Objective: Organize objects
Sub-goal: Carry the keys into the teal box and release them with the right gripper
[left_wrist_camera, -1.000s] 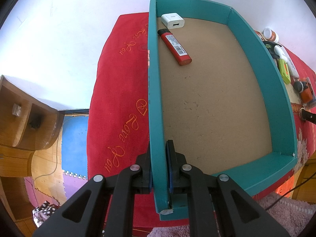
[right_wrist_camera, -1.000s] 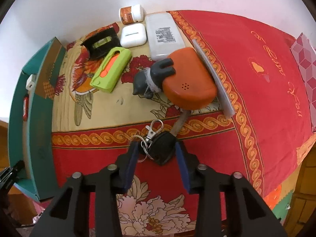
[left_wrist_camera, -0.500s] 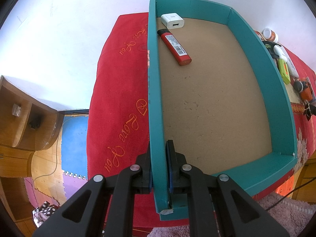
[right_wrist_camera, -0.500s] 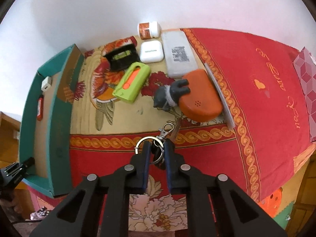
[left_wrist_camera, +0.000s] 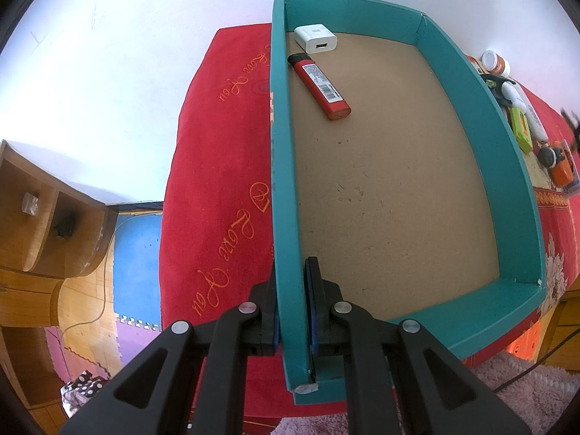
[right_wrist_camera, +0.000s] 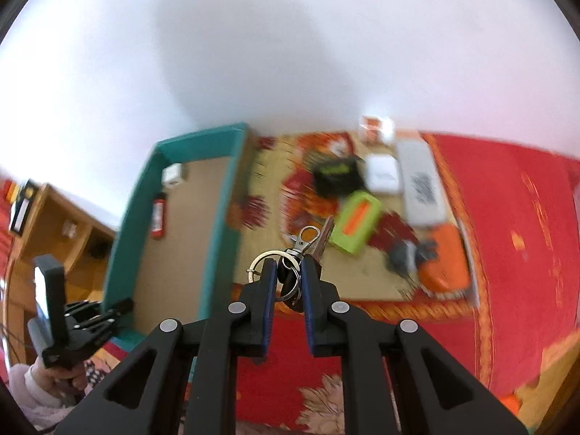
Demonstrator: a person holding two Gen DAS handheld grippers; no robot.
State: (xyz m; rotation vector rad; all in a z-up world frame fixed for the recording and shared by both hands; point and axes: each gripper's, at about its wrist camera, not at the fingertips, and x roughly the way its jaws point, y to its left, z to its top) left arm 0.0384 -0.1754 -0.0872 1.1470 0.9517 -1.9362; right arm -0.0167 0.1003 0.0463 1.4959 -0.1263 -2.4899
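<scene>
My left gripper [left_wrist_camera: 293,290] is shut on the near left wall of a teal tray [left_wrist_camera: 281,181] with a brown floor. In the tray lie a red lighter [left_wrist_camera: 320,87] and a white charger [left_wrist_camera: 315,38]. My right gripper [right_wrist_camera: 288,275] is shut on a black key with rings and a clasp [right_wrist_camera: 302,244], held in the air above the cloth right of the tray [right_wrist_camera: 217,217]. The left gripper also shows in the right wrist view [right_wrist_camera: 116,310] at the tray's near corner.
On the patterned cloth right of the tray lie a green case [right_wrist_camera: 357,221], an orange case with a grey figure [right_wrist_camera: 440,264], a white earbud case [right_wrist_camera: 382,174], a grey block [right_wrist_camera: 420,188], a black level [right_wrist_camera: 335,177] and a small jar [right_wrist_camera: 375,128]. Wooden shelves [left_wrist_camera: 40,217] stand at left.
My right gripper closed on the key, lifted it off the cloth and moved up and left toward the tray. The left gripper and tray stayed still.
</scene>
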